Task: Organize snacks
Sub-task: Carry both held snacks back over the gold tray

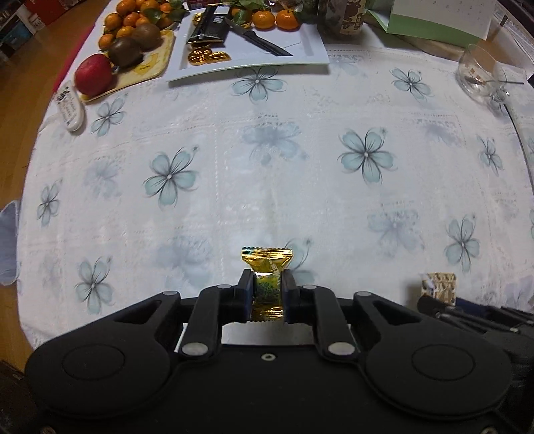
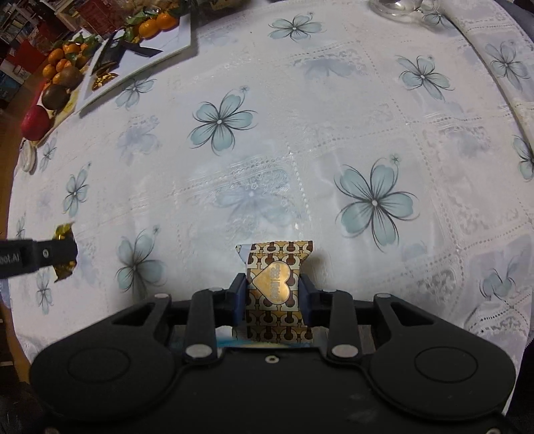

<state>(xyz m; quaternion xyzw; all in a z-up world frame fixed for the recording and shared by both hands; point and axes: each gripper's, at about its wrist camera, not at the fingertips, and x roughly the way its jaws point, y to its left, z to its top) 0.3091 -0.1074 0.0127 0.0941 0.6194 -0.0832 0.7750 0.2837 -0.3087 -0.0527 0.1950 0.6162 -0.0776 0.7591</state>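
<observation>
The left gripper [image 1: 267, 290] had its fingers closed on a gold-and-green wrapped candy [image 1: 266, 277], which stood upright between the pads with its crimped top edge above them, held over the near part of the bench [image 1: 300, 187], whose white lace cloth carried pale blue flowers. The right gripper [image 2: 273, 298] likewise had its fingers clamped on a brown-and-gold patterned candy [image 2: 278, 290] bearing a gold heart, also upright and raised above the cloth. In the right wrist view the left gripper appeared at the left edge, the gold candy pinched at its tip; in the left wrist view the patterned candy showed at the lower right. At the far side of the bench lay a white rectangular plate [image 1: 310, 50] holding gold coin chocolates [image 1: 203, 56], a dark packet [image 1: 208, 28], a black knife [image 1: 258, 41] and two mandarins [image 1: 275, 19]. Beside it on the left, a small tray [image 1: 157, 66] carried a red apple [image 1: 93, 74], kiwis [image 1: 135, 45] and more mandarins. A glass cup [image 1: 480, 71] stood at the far right.
</observation>
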